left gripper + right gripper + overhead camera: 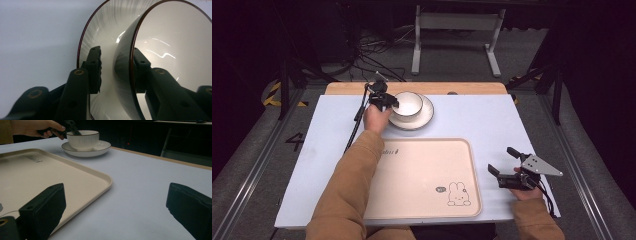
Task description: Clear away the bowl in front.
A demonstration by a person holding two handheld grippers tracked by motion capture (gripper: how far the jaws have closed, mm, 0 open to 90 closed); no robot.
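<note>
Left tool (384,100) straddles the near-left rim of the bowl (408,103): one jaw inside, one outside, not yet clamped. Right tool (507,170), jaws apart, sits well away beside the tray (422,200).

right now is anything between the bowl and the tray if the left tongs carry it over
Nothing visible. The left tongs straddle the rim of the bowl, which sits on a saucer. The tray lies just in front with only bare table between, and its surface is free.

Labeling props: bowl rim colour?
Dark brown line on a white bowl; clearest in the left gripper view.
</note>
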